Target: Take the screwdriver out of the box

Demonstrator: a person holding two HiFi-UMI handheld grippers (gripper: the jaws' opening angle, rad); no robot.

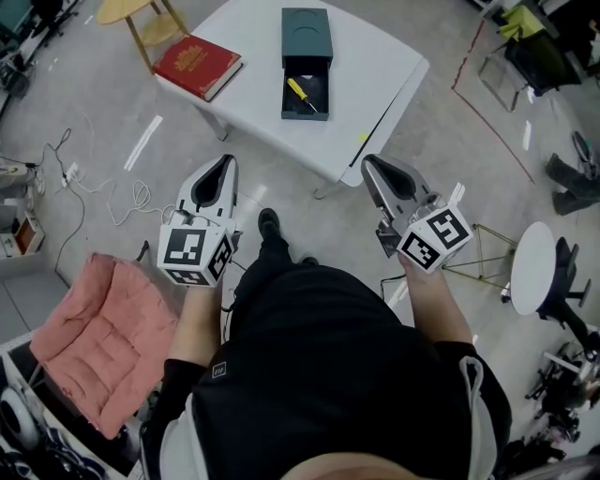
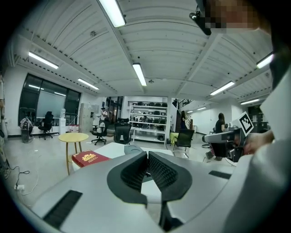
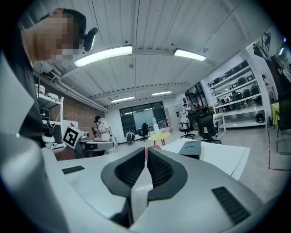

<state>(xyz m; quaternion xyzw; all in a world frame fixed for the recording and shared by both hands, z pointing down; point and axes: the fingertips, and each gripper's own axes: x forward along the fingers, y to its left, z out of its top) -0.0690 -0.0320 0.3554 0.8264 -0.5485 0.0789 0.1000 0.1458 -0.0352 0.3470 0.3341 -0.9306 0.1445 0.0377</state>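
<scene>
A dark green box (image 1: 306, 42) stands on the white table (image 1: 375, 66) ahead of me, its drawer pulled out toward me. A yellow-handled screwdriver (image 1: 301, 94) lies in the drawer. Both grippers hang over the floor short of the table, apart from the box. My left gripper (image 1: 227, 161) is shut and empty, and so is my right gripper (image 1: 367, 161). In the left gripper view the shut left gripper (image 2: 147, 154) points at the table, with the box top (image 2: 132, 148) just showing beyond it. In the right gripper view the box (image 3: 192, 148) sits right of the shut right gripper (image 3: 146, 150).
A red book (image 1: 198, 66) lies on the table's left part. On the floor are a pink cushioned seat (image 1: 103, 337), cables (image 1: 94, 187), a yellow stool (image 1: 141, 19), a round white side table (image 1: 534, 267) and a gold wire stand (image 1: 483, 248). People stand far off.
</scene>
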